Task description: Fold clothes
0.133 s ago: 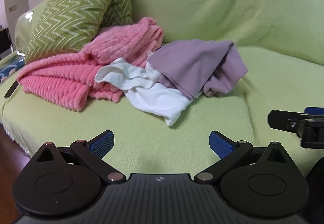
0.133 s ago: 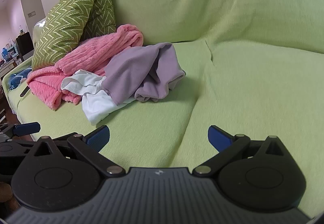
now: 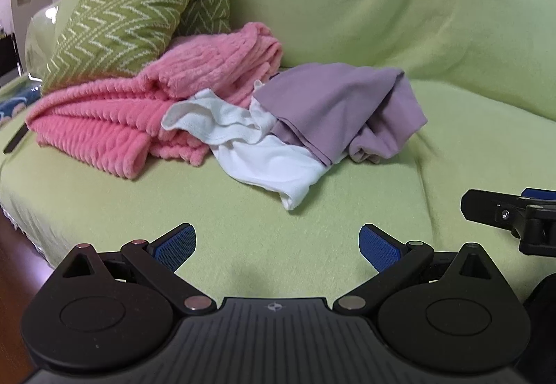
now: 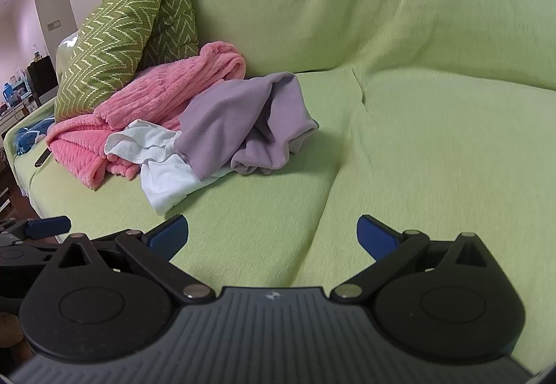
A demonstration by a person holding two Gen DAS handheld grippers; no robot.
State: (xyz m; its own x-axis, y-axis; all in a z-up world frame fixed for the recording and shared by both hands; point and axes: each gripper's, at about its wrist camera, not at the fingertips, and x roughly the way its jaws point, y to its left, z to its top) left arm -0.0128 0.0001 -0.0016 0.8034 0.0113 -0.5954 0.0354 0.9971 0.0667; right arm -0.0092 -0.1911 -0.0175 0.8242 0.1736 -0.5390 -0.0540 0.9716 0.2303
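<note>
On the green-covered sofa [image 3: 347, 2], a zigzag cushion [image 3: 132, 12] leans at the back corner, with a pink ribbed blanket [image 3: 114, 120] heaped against it. Overlapping the blanket's near edge lie the clothes: a lilac garment [image 3: 333, 102] bunched on top of a crumpled white garment [image 3: 264, 158], neither one folded. The left gripper [image 3: 277, 247] and the right gripper [image 4: 272, 233] both hang over bare seat in front of the heap, apart from the cloth, their jaws spread wide with nothing between them. The step in hand looks like reaching for a garment; a next move would need a pinch on one free edge, likely the lilac piece since it lies uppermost, then clear seat to spread it flat.
</note>
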